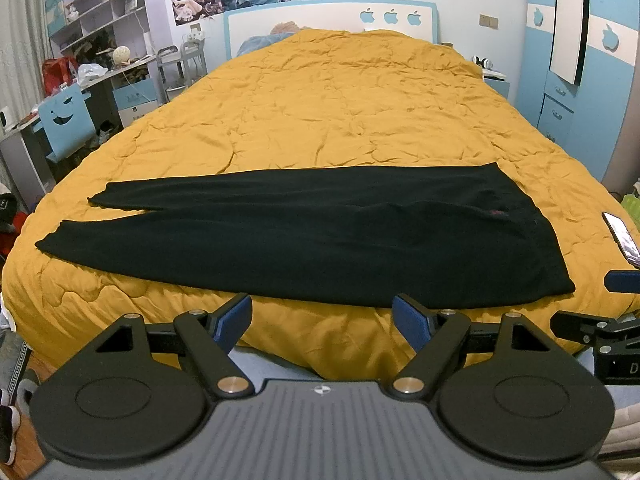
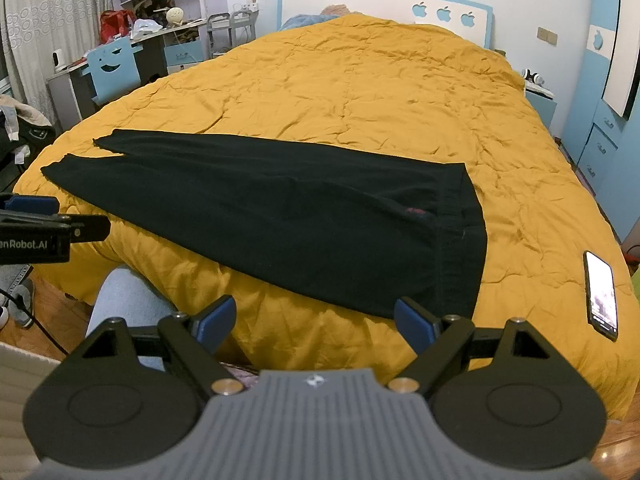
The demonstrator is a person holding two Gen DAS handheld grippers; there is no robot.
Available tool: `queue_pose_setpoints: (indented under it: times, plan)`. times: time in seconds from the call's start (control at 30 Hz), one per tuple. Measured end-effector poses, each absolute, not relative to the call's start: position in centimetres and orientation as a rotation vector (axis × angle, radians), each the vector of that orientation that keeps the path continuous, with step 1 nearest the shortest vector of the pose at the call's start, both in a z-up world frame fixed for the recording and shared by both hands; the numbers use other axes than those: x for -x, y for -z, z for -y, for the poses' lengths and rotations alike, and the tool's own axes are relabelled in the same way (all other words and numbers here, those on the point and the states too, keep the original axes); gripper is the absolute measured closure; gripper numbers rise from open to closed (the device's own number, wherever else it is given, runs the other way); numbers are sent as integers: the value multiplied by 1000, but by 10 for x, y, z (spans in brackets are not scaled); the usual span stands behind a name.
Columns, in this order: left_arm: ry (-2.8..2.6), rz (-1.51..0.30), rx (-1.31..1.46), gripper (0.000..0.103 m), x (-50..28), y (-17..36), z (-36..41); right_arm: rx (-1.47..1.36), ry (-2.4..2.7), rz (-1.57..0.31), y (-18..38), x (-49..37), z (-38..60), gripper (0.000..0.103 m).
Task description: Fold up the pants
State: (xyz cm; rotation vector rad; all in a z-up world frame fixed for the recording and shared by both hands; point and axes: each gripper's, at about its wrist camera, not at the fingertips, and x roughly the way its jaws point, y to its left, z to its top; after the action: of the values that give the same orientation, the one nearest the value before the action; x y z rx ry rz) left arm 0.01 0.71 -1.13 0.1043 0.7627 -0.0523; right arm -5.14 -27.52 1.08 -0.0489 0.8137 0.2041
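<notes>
"enRobot.AI" in white on the left gripper (image 2: 30, 210) body (first letters cut off at frame edge)

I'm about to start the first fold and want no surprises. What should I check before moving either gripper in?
1. Left gripper open, holding nothing: ok.
2. Right gripper open, holding nothing: ok.
3. Black pants lie flat on the yellow quilt, legs side by side, waistband to the right: ok.
4. Nothing lies on top of the pants: ok.
5. Phone lies on the quilt beside the waistband, apart from it but near the fold area: not ok, mind it.
6. Underside of the pants free of bunching: cannot tell.
</notes>
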Motion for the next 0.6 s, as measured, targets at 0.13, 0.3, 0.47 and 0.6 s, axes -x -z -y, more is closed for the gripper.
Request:
queue_pose_setpoints:
  times: [0.13,0.3,0.47,0.6]
  plan:
    - [49,-764,-104,10,0,8,-5,48,-204,-815,-11,51,275,20]
    - [50,-763,-104,10,0,8,-5,48,-204,-815,-11,51,275,20]
    - [50,-763,-104,10,0,8,-5,48,-204,-815,-11,51,275,20]
    - [50,-763,-104,10,0,8,-5,48,-205,-816,-11,51,275,20]
